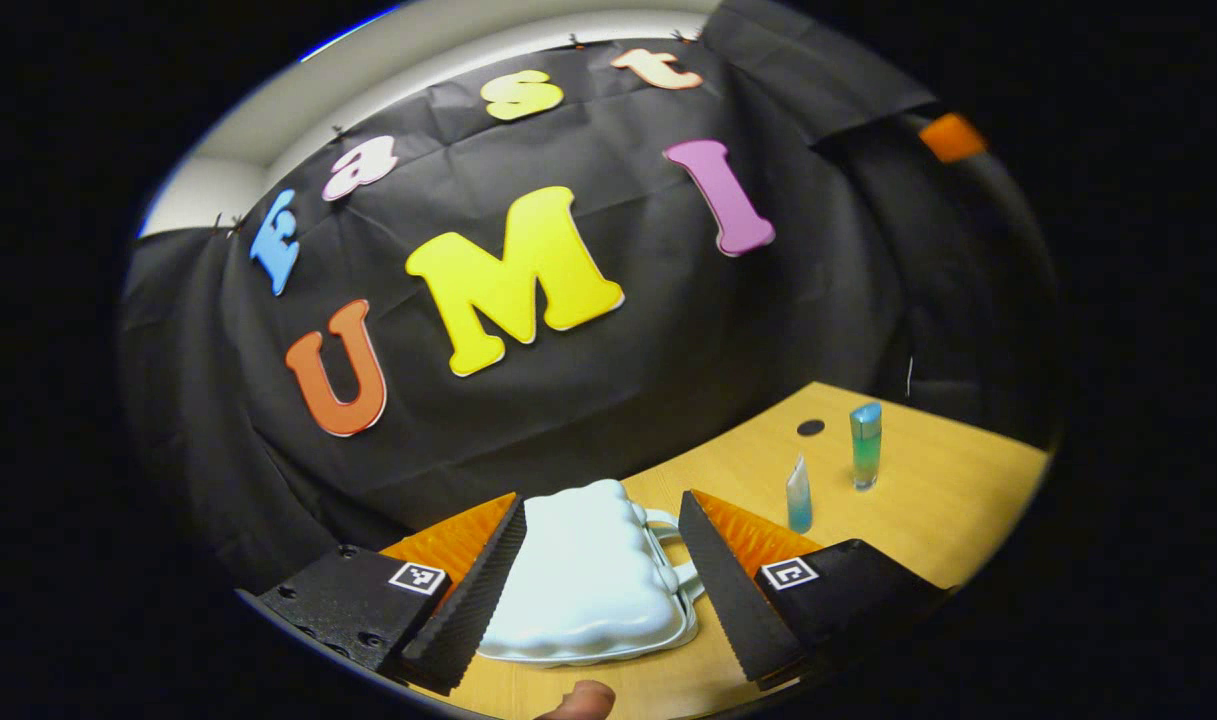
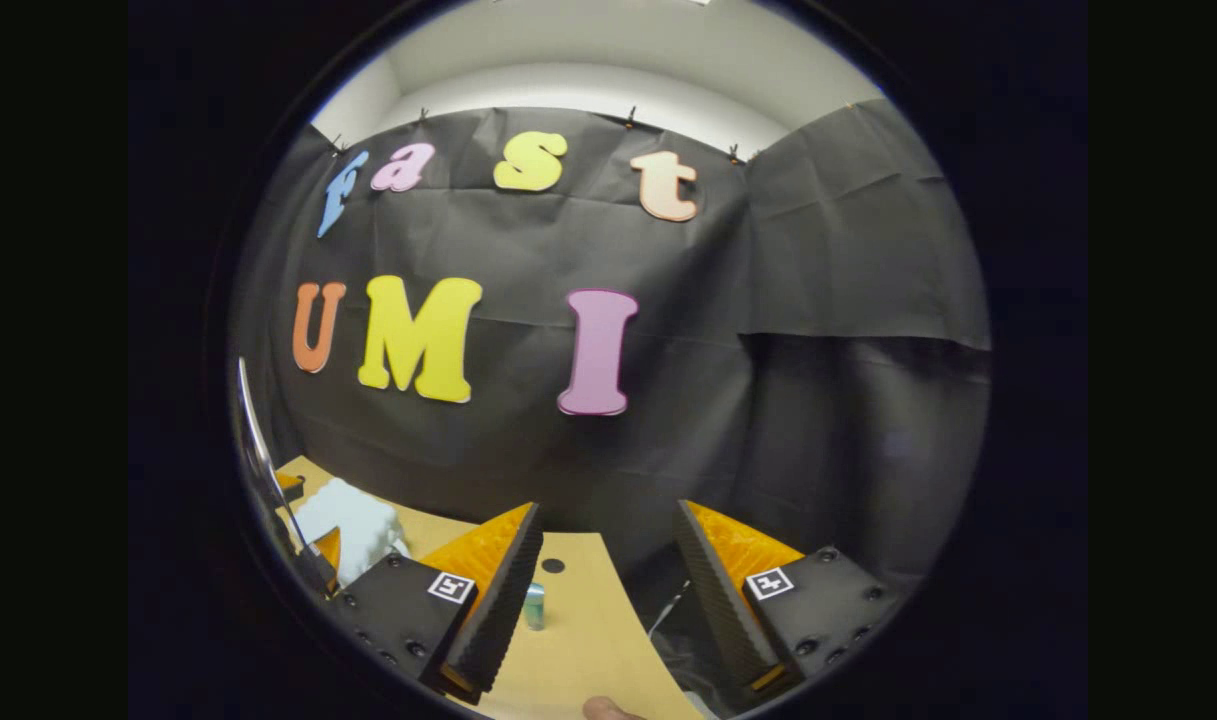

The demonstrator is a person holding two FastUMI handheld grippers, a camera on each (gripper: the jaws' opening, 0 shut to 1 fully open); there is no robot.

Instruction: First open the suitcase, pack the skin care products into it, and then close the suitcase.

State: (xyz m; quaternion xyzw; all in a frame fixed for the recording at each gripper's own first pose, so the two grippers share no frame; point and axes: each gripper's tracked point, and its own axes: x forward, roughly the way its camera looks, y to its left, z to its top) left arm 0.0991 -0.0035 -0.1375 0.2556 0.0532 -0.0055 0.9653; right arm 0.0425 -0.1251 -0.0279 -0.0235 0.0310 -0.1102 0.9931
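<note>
Left hand-held gripper (image 1: 598, 590): fingers spread wide, holding nothing; it hovers low over the bench with a white suitcase between the two fingers, neither finger clearly touching it.
Suitcase (image 1: 583, 580): closed, lying flat on the bench, bumpy lid up, handle (image 1: 668, 550) on its right side next to the right finger; in the right gripper view it sits far left (image 2: 353, 525), near the back wall.
Bench (image 1: 928, 500): bare wood runs to the right of the suitcase as far as the right edge; the far edge meets the black cloth wall just behind the suitcase, so little room lies behind it.
Small tube (image 1: 799, 495): upright, right of the suitcase and apart from it, just past the left gripper's right finger.
Tall bottle (image 1: 865, 445): upright, farther right and back from the tube, near a dark round spot (image 1: 811, 427) on the bench.
Right hand-held gripper (image 2: 608, 590): fingers wide apart, holding nothing; it hangs by the bench's right edge, which runs between its fingers, with the bottle (image 2: 535, 605) just beside its left finger.
Thumb tip (image 1: 583, 700): at the bottom of the left gripper view.
</note>
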